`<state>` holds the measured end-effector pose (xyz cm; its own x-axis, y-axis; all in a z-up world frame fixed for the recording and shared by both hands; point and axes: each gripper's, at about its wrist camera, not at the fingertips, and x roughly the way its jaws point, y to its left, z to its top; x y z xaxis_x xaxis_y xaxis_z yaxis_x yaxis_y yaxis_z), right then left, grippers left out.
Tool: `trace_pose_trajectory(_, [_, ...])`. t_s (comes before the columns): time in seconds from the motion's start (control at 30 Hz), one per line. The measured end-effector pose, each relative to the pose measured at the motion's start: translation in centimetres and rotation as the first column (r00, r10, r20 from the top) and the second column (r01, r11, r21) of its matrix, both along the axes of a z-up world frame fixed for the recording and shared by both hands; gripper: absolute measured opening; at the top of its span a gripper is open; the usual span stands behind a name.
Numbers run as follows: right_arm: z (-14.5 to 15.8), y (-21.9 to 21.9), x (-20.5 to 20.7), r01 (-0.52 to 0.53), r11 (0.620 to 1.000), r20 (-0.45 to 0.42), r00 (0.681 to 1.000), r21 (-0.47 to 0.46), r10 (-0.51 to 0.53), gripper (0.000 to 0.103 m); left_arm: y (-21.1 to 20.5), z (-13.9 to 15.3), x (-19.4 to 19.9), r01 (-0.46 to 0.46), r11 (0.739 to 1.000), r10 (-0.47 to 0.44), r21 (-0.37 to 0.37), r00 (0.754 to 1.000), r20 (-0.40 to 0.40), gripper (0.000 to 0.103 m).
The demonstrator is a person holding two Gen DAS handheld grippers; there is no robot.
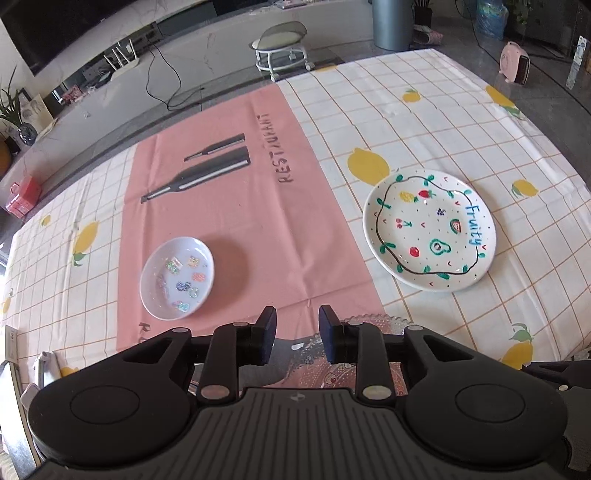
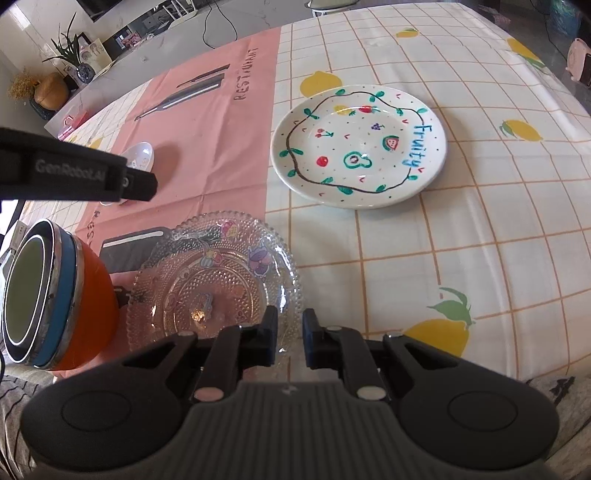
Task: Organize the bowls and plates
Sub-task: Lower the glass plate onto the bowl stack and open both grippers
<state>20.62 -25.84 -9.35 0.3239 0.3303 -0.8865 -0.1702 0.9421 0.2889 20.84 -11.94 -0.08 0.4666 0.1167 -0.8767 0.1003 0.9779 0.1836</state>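
Note:
A clear beaded glass plate [image 2: 214,280] with stickers lies near the table's front edge. My right gripper [image 2: 290,328] straddles its right rim with jaws drawn narrow, one pad inside the rim and one outside, shut on it. My left gripper [image 1: 297,325] hovers open and empty above that glass plate [image 1: 369,325], and its side [image 2: 74,173] shows in the right wrist view. A white plate marked "Fruity" [image 1: 428,229] [image 2: 358,147] sits to the right. Resting on the pink cloth at the left is a small white dish [image 1: 177,277] [image 2: 142,155] with stickers. An orange bowl [image 2: 55,295] with a blue band stands left of the glass plate.
A lemon-print checked cloth [image 1: 480,147] and a pink "Restaurant" cloth [image 1: 240,221] cover the table. Beyond the far edge stand a white stool [image 1: 282,48], a grey bin [image 1: 391,22] and a pink heater [image 1: 515,62]. Striped fabric [image 2: 14,402] lies at the near left.

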Motion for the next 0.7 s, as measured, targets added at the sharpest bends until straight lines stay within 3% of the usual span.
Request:
trace_pose_trajectory(0.1, [0.0,0.0,0.2,-0.001,1.0,-0.01,1.0,-0.005,0.001,0.021,0.4,1.3,-0.7,0.013,1.0,-0.013,0.004,0.999,0.045,0.038])
trace_pose_trajectory(0.33, [0.8,0.6,-0.1,-0.022,0.999,0.026,0.999,-0.024,0.023,0.024,2.7,4.0,-2.4,0.018,0.999,-0.013,-0.039,0.993,0.118,0.044])
trace_pose_trajectory(0.53, [2.0,1.8,-0.3,-0.009,0.997,0.094,0.995,-0.081,0.017,0.041,5.9,6.4,-3.8,0.011,0.992,0.011,-0.127,0.985,0.171,0.048])
trace_pose_trajectory(0.7, [3.2,2.6,-0.2,0.017,0.994,0.143,0.99,-0.106,-0.002,0.051,8.9,8.1,-4.7,0.004,0.989,0.031,-0.148,0.97,0.24,0.052])
